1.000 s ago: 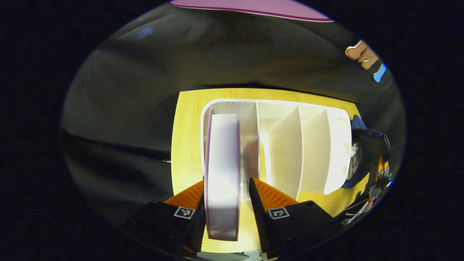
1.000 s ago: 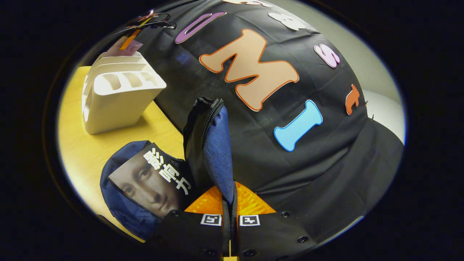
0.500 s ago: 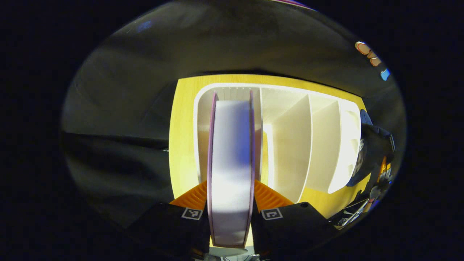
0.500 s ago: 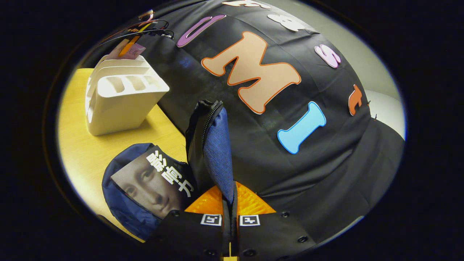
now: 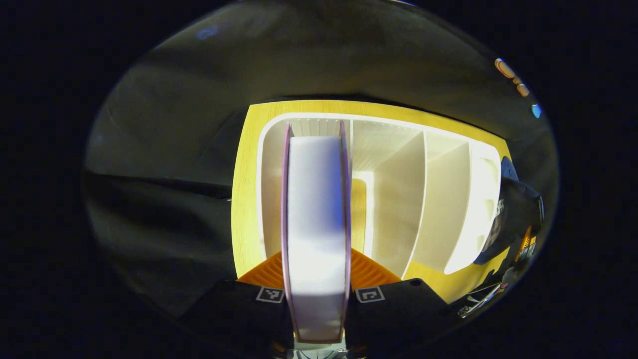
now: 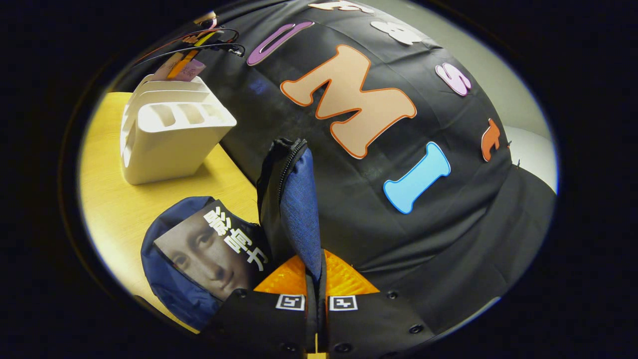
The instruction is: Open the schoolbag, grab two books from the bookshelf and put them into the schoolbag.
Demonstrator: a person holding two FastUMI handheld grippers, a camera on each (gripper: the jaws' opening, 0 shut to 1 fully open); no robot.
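Left gripper view: my left tongs [image 5: 316, 279] pinch a book [image 5: 316, 234], one finger pressed flat on each cover, fore-edge facing the camera. A second ago the fingers stood spread, clear of the covers; half a second ago they had closed in. The book stands in the end slot of the white bookshelf [image 5: 438, 199], which sits on the yellow counter [image 5: 244, 199]. The shelf now looks a little nearer and its far rim higher in view than before. The other slots are bare. The schoolbag [image 5: 513, 219] lies past the shelf's far end, at the right edge.

Right gripper view: my right tongs [image 6: 317, 281] are pressed together on the bag's flap [image 6: 296, 209], holding it upright with the zip edge on top. Grip unchanged from the earlier frames. A second book [image 6: 212, 247] lies in the open bag, cover up. The left tongs, with orange parts and cables, are over the shelf's far end. The shelf has drifted slightly right in this view.
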